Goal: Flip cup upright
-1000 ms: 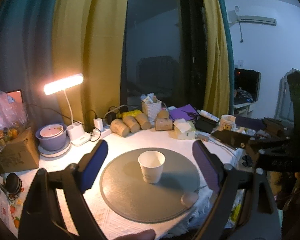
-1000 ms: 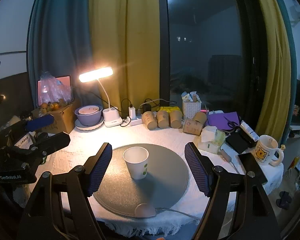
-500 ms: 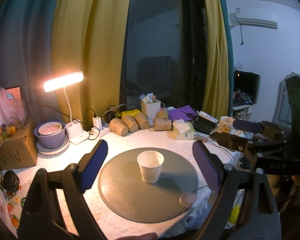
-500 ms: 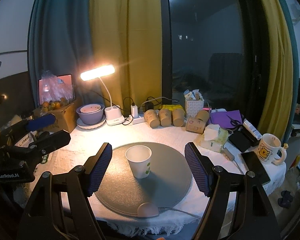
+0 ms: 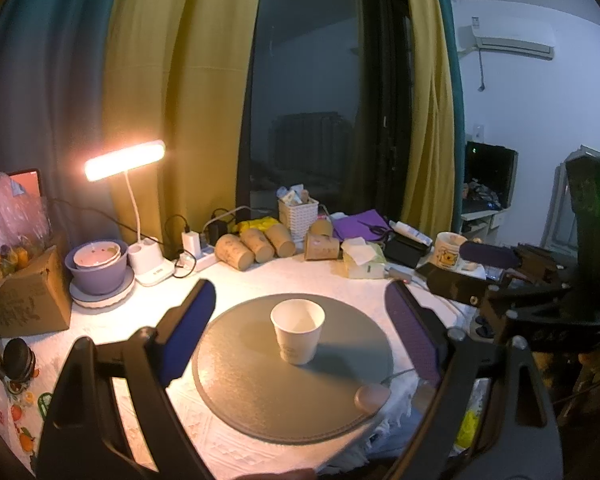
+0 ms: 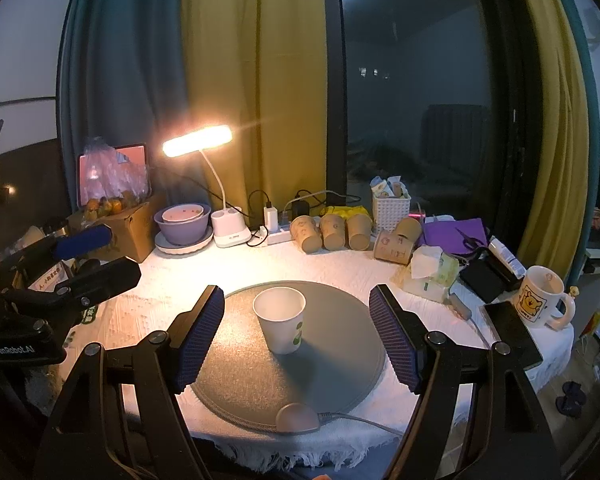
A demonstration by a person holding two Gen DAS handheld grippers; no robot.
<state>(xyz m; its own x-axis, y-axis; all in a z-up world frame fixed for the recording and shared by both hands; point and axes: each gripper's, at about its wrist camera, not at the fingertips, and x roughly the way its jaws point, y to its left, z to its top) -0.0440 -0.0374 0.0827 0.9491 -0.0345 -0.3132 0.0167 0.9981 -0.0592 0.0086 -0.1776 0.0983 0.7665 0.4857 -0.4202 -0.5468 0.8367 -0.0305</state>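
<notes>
A white paper cup (image 5: 297, 331) stands upright, mouth up, on the round grey mat (image 5: 236, 384). It also shows in the right wrist view (image 6: 281, 325) on the mat (image 6: 236, 376). My left gripper (image 5: 300, 340) is open and empty, held back from the cup, which shows between its blue pads. My right gripper (image 6: 298, 338) is open and empty, also short of the cup. Each gripper appears side-on in the other's view, the right one (image 5: 488, 268) and the left one (image 6: 88, 256).
A lit desk lamp (image 6: 198, 146), purple bowls (image 6: 182, 224), a cardboard box (image 6: 120, 224), several brown paper cups lying on their sides (image 6: 332, 232), a white basket (image 6: 391, 208), a tissue pack (image 6: 430, 268), a phone (image 6: 512, 328) and a yellow-print mug (image 6: 540, 298) ring the mat.
Both grippers have drifted slightly; the views shift a little. The cup stays upright on the mat and both grippers stay open.
</notes>
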